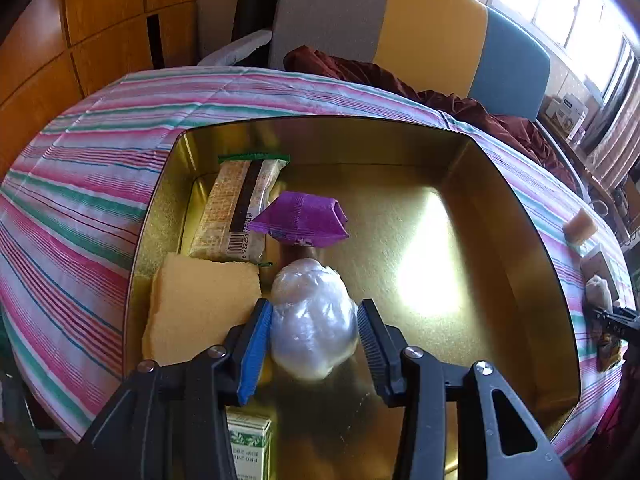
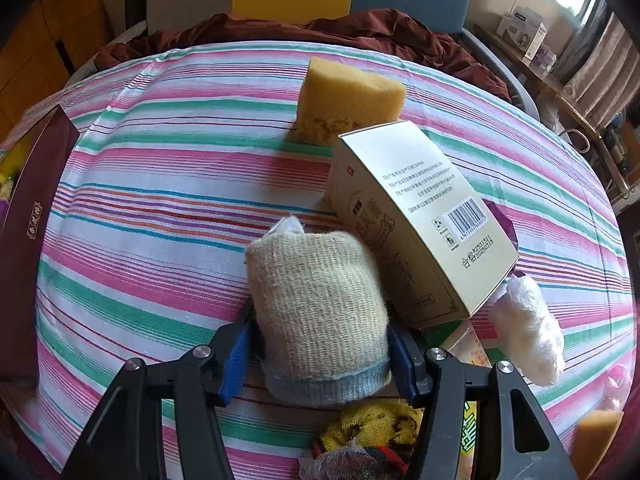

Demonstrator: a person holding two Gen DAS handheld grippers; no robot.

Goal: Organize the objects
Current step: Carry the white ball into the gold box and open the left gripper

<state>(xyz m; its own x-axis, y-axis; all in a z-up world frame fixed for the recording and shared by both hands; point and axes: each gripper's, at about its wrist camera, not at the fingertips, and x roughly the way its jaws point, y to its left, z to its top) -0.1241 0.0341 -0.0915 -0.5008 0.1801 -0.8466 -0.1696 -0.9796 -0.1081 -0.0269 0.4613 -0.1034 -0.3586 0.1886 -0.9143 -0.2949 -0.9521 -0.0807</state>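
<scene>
Between my left gripper point(image 1: 316, 330) fingers sits a plastic-wrapped bundle point(image 1: 314, 320); the blue pad touches its left side, the black one stands just apart, so I judge the jaws slightly spread, letting go or about to grip. It lies inside the gold tin point(image 1: 520, 216). Already in there: a yellow sponge point(image 1: 204, 304) at nine o'clock of the bundle, a snack bar wrapper point(image 1: 236, 208) at eleven, a purple packet point(image 1: 306, 220) at twelve.

My right gripper point(image 2: 320, 344) pinches a knitted cloth roll point(image 2: 320, 312) over the striped tablecloth point(image 2: 160, 184). Left outside the tin: a cardboard box point(image 2: 420, 232) at one o'clock of the roll, another sponge point(image 2: 348, 100) at twelve, a white plastic wad point(image 2: 528, 332) at three. Roughly half done, I'd say.
</scene>
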